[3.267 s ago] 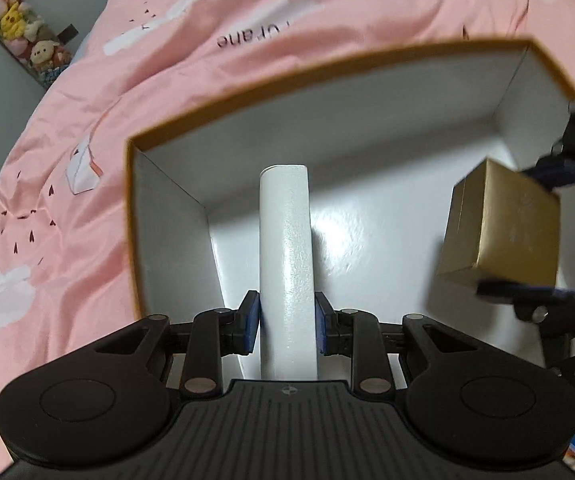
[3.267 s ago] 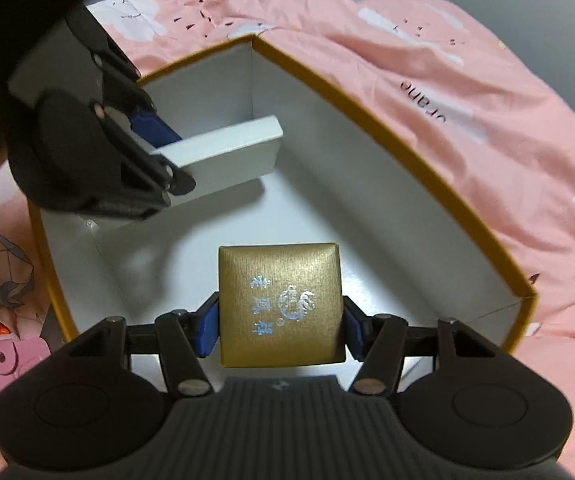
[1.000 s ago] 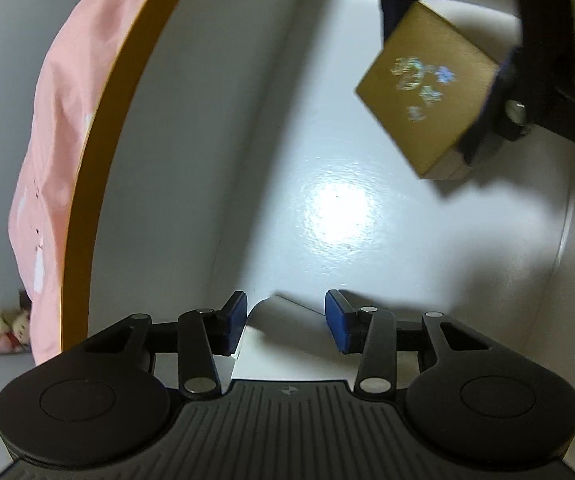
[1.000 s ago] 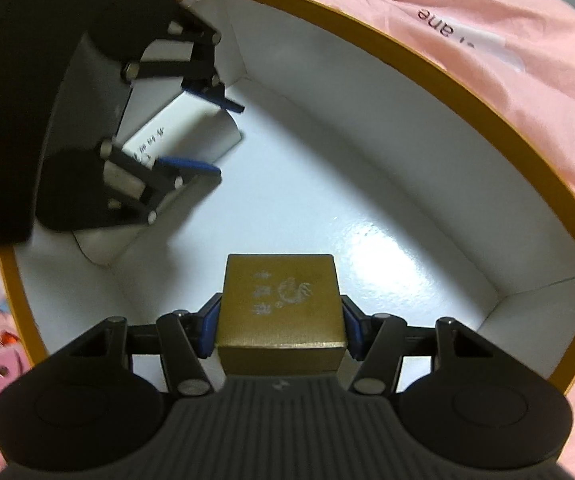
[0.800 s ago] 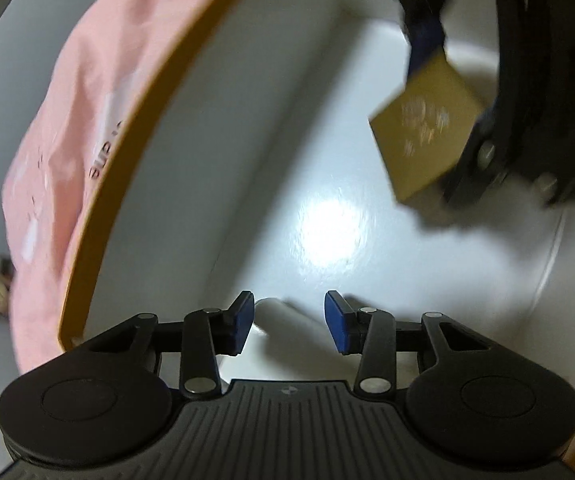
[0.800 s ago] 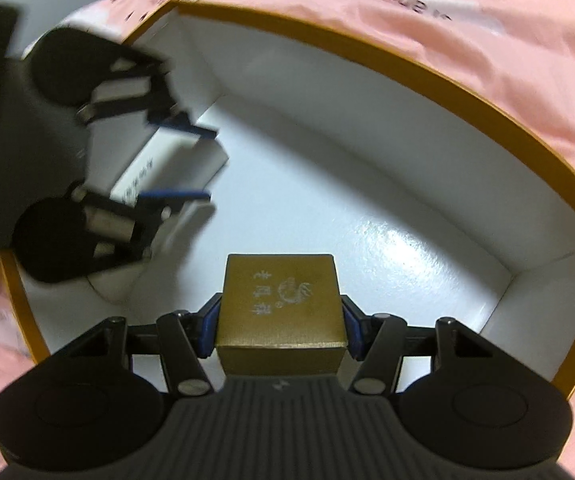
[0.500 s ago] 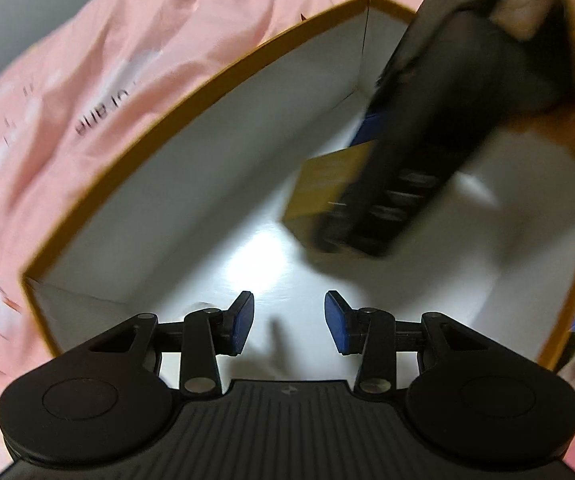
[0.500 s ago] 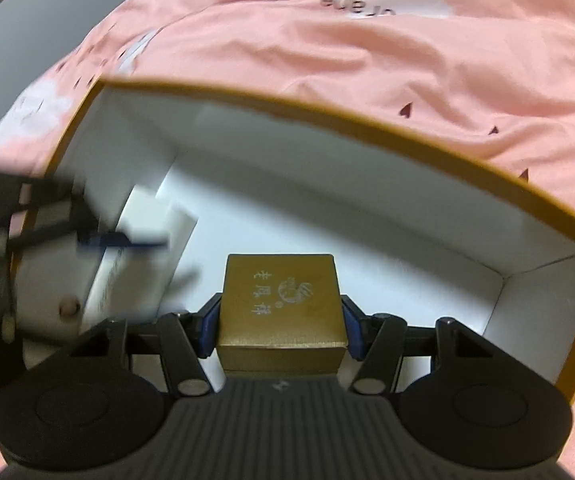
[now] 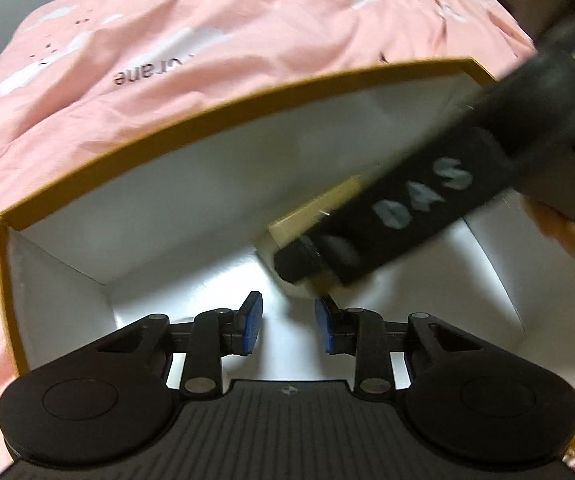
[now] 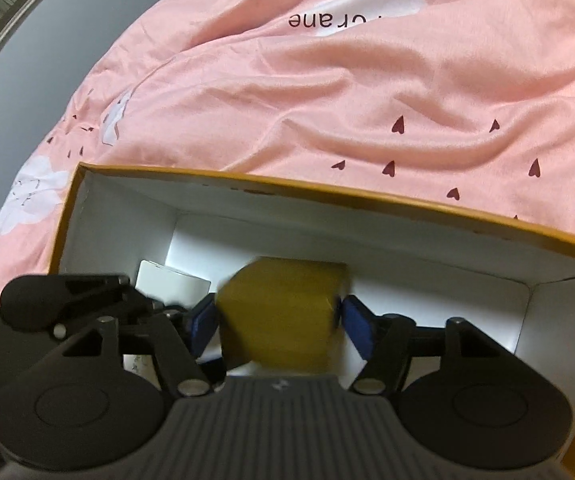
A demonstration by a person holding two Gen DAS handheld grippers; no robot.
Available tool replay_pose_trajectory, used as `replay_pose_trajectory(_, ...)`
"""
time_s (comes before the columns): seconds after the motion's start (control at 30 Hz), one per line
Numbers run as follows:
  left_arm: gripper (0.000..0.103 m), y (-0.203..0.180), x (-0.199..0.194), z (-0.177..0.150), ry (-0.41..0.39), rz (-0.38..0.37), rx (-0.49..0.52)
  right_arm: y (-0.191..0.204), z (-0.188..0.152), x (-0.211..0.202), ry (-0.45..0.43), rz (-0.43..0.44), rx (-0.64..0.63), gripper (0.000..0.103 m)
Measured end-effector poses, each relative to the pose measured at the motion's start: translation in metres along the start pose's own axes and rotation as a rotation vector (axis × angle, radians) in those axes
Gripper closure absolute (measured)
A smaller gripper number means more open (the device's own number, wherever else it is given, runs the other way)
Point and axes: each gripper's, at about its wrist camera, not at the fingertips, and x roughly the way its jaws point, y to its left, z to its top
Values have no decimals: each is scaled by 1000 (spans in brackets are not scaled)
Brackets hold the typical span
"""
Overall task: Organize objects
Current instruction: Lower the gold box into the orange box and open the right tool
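Gold box (image 10: 283,312) blurred, half-hidden

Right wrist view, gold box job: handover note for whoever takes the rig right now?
Left gripper: empty, its jaws have just been closing, a narrow gap is left; it sits above the floor of the large white cardboard box with the gold rim.
Right gripper: its jaws have just been opening, with the small gold cardboard box tilted between them, apparently being let go.
Done: the flat white rectangular box lies on the large box's floor, at the left in the right wrist view.
Left: confirm that the gold box settles inside, then lift both grippers out. The large box sits on a pink bedspread.
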Motion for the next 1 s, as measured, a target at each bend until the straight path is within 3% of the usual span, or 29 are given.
replay_pose_trajectory(0.13,67,6,-7,2,-7,1,-8,1,-2,-6,-9,20,-42,33)
replay_pose_trajectory(0.33,67,19,-28,-6,-10,37,0,14,-19,-13,-13,-28,-239,40)
replay_pose_trajectory(0.6,70,19,-56,-24,-23,74,27,36,-41,1,-52,-192,-503,75)
replay_pose_trajectory(0.77,69,20,-63,-28,-47,65,20,43,-37,6,-86,-189,-518,83)
replay_pose_trajectory(0.83,63,27,-59,-26,-49,64,11,47,-34,12,-103,-187,-520,83)
replay_pose_trajectory(1.0,61,39,-58,-27,-72,64,-16,63,-25,24,-133,-165,-541,86)
